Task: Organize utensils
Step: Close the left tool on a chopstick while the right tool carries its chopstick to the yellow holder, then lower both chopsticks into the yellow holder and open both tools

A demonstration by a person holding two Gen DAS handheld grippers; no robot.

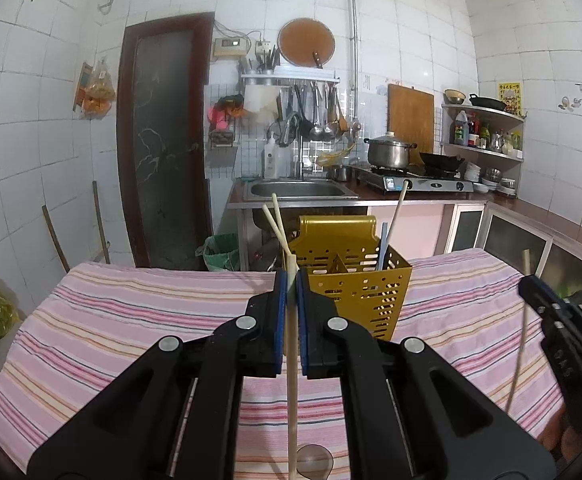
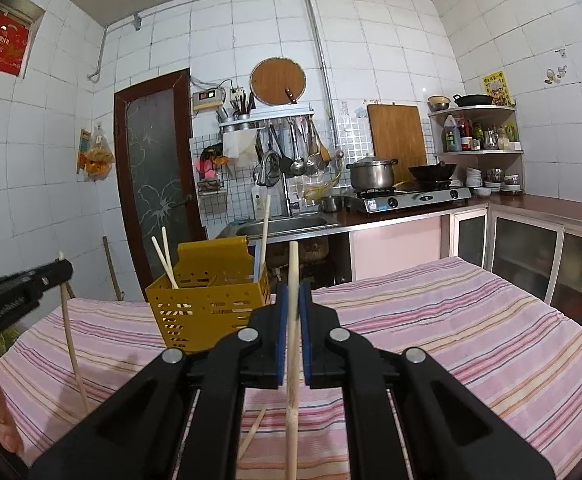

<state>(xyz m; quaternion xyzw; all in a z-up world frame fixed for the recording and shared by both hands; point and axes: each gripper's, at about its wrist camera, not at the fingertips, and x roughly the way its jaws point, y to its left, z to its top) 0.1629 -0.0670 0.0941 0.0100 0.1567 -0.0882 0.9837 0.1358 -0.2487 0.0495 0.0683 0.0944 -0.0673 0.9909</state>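
Left gripper: I have its blue-padded fingers pinching a pale wooden chopstick near its upper end, held nearly upright so the long shaft hangs toward the striped tabletop. My guess is that this vertical hold lets it drop end-first into a slot.

Just beyond stands the yellow utensil caddy, sheet metal by the look of it, punched with slotted holes, divided inside, with a folded hanging flap at the back. Two chopsticks lean out of its left compartment; another stick and a pale blue one stand in the right. The caddy sits toward the far edge of the cloth, which is pink, white and tan stripes, soft and slightly rumpled.

Right gripper: fingers pressed onto a second chopstick, round, matte, unvarnished grain, also upright and gripped high. It hangs to the right of the caddy.

One loose chopstick lies on the cloth below the right gripper, not yet collected.

Judgement: both sticks are ready for the caddy; thin and smooth, they may swivel in the pads.
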